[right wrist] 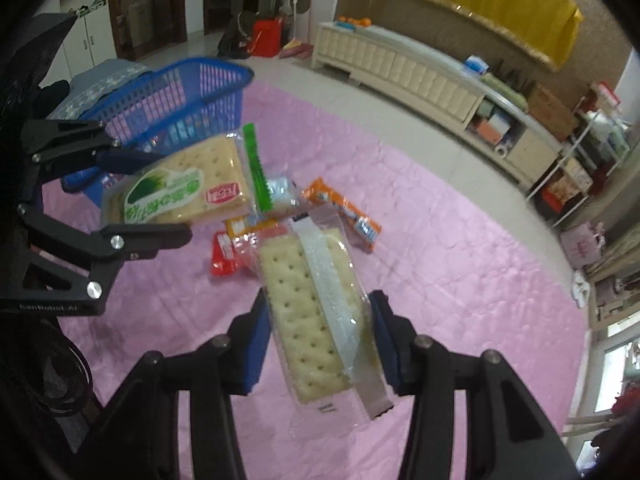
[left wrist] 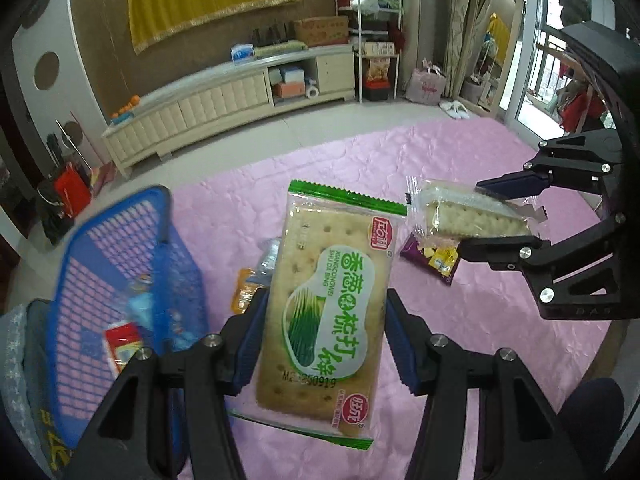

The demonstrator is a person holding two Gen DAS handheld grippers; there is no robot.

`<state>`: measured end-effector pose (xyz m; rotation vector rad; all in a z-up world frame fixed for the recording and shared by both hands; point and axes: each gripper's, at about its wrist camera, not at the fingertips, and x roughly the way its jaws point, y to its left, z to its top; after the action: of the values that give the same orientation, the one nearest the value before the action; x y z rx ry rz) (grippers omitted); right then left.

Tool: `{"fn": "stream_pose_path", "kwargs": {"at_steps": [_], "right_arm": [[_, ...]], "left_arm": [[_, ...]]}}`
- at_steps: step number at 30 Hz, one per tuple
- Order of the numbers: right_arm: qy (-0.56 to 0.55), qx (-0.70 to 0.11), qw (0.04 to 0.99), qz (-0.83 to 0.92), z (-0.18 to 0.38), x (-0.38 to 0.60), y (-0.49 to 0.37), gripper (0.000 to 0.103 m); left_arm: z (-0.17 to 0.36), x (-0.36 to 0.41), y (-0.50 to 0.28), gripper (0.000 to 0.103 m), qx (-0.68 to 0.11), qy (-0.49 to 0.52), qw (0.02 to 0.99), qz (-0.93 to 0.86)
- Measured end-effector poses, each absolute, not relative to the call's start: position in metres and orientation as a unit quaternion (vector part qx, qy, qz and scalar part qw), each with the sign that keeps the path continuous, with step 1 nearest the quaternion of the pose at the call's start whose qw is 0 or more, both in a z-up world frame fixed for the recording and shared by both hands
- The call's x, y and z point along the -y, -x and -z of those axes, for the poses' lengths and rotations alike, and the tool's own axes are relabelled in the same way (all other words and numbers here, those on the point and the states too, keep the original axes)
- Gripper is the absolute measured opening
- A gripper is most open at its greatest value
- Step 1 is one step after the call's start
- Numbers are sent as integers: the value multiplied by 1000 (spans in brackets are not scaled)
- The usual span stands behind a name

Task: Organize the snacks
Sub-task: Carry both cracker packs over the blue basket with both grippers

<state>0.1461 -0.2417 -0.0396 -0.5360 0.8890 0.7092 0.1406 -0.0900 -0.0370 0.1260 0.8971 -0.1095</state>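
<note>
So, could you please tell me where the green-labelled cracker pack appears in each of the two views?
Left wrist view: the green-labelled cracker pack fills the centre, clamped in the left hand-held gripper.
Right wrist view: it is at the left, mid-height, in front of the blue basket.
Shared landmark: the blue basket, at the lower left in the left wrist view.

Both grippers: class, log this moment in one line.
left gripper: shut on green cracker pack | right gripper: shut on clear cracker pack | blue basket: nearby

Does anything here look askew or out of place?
The blue plastic basket stands tilted, one end propped on a flowered cushion. Several snack packets lie scattered on the pink cloth. Nothing looks spilled or torn.
</note>
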Motion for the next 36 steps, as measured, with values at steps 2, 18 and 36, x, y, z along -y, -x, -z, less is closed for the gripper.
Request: {"fn": "stream_pose_path", "kwargs": {"at_steps": [2,18,36], "right_arm": [[251,-408,814,-329,32,239,-138,52],[217,-368,847,-316,-30,177,-86,52],[169,-370,845,-347,-10,83,-96,52]], "left_arm": [[25,85,-130,54,-423,-59,903,54],[-31,9,-70,54,-374,-62,925,43],[-27,-91,-61,54,-371,-82,924,34]]}}
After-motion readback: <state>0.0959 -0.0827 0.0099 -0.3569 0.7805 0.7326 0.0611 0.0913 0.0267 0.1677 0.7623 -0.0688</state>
